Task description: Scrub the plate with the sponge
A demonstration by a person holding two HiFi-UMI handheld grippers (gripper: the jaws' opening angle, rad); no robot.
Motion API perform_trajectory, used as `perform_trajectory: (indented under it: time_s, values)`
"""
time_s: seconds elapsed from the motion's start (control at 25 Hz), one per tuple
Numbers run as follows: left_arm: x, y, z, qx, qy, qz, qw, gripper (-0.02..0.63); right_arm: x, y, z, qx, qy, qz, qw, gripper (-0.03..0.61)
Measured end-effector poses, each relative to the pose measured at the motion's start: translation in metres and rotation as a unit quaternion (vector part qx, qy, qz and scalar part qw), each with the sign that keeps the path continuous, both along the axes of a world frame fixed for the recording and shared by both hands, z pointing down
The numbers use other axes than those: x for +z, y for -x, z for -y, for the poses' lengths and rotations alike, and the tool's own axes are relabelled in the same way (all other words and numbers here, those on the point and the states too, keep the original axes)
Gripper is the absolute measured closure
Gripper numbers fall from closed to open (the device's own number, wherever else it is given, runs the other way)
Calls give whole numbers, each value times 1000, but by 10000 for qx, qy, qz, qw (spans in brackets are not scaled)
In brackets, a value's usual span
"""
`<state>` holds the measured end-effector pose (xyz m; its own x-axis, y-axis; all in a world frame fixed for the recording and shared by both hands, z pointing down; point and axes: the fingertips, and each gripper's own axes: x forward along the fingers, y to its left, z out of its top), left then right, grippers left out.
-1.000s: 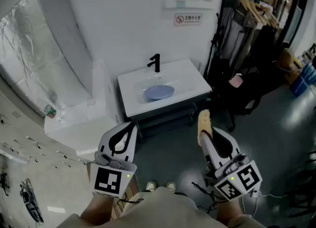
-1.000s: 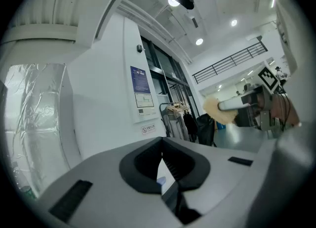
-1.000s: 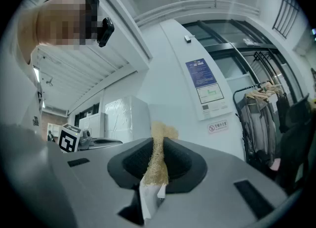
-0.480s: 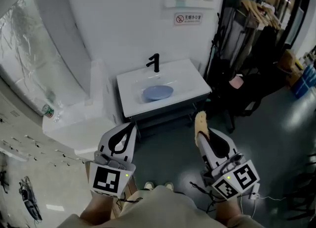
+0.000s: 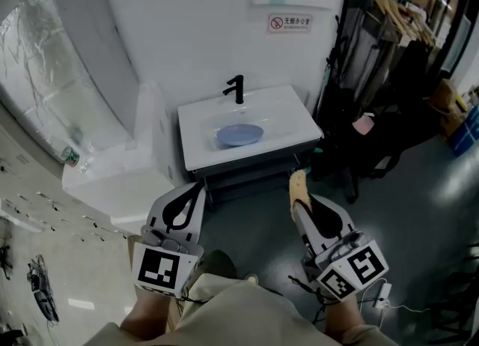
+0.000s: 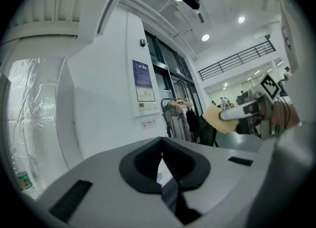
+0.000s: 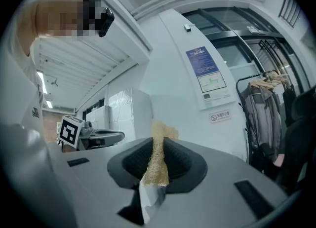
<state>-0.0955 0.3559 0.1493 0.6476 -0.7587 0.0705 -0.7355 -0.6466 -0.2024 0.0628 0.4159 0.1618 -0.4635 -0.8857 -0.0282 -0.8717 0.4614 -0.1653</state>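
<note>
A blue plate [image 5: 240, 135] lies in the basin of a white sink [image 5: 299, 121] against the far wall, below a black tap [image 5: 237, 90]. My right gripper [image 5: 297, 201] is shut on a flat tan sponge [image 5: 298, 188] that sticks up past its jaws; in the right gripper view the sponge [image 7: 157, 155] stands pinched edge-on. My left gripper [image 5: 190, 196] is shut with nothing in it; its jaws meet in the left gripper view, which also shows the sponge [image 6: 215, 119] off to the right. Both grippers hang well short of the sink, over the floor.
A black clothes rack [image 5: 378, 75] with hanging garments stands right of the sink. White panels wrapped in plastic [image 5: 67, 90] lean at the left. A white box [image 5: 120, 180] sits left of the sink cabinet. Grey floor lies between me and the sink.
The view has shifted slightly closer to the sink. My right gripper with the sponge has drifted a little left and up; the left one has kept its place.
</note>
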Motion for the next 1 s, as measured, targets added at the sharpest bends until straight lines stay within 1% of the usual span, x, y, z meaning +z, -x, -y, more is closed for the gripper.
perform_trajectory:
  time_s: [0.12,0.28,0.52,0.76,1.0]
  values:
    - [1,1,2,-105,25,16,9999,607,4,-3,1,-62,22,-12,10000,507]
    - [1,8,12,-289,-80,62,9995,607,9,-6,9,-133,29,-71,9999,506]
    - [18,5,32,-293,46,50,9995,607,18,-7,34,-185,67,-121,9997,506]
    - [33,-4,73,-261,174,89,9995,607,33,-13,76,-201,242,-252,9992,506]
    - [54,-12,134,-206,414,84,9989,607,51,-16,136,-227,462,-354,9980,506]
